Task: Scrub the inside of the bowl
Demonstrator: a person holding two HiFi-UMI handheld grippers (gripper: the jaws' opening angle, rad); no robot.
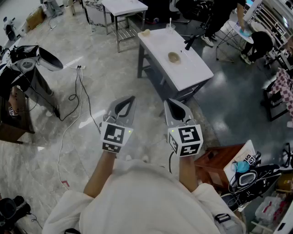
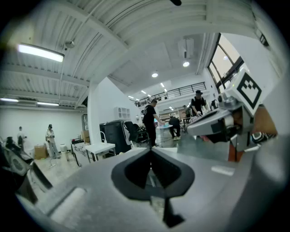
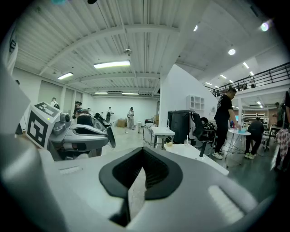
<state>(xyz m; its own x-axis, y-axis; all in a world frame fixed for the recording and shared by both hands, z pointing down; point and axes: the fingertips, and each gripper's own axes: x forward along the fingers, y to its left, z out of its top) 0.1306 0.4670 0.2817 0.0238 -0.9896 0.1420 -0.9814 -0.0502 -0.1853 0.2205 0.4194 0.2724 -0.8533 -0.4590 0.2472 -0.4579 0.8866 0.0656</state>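
A small brownish bowl sits on a long white table some way ahead of me, with nothing near it. I hold both grippers up over the floor, well short of that table. My left gripper has its jaws shut together and empty, which the left gripper view also shows. My right gripper is beside it, likewise shut with nothing between the jaws. Each gripper view shows the other gripper alongside. The inside of the bowl is too small to make out.
On the same table stand a clear cup, a pale object and a black item. A second white table is further back. Cables trail over the floor; a brown box and gear stand at right. People stand at back right.
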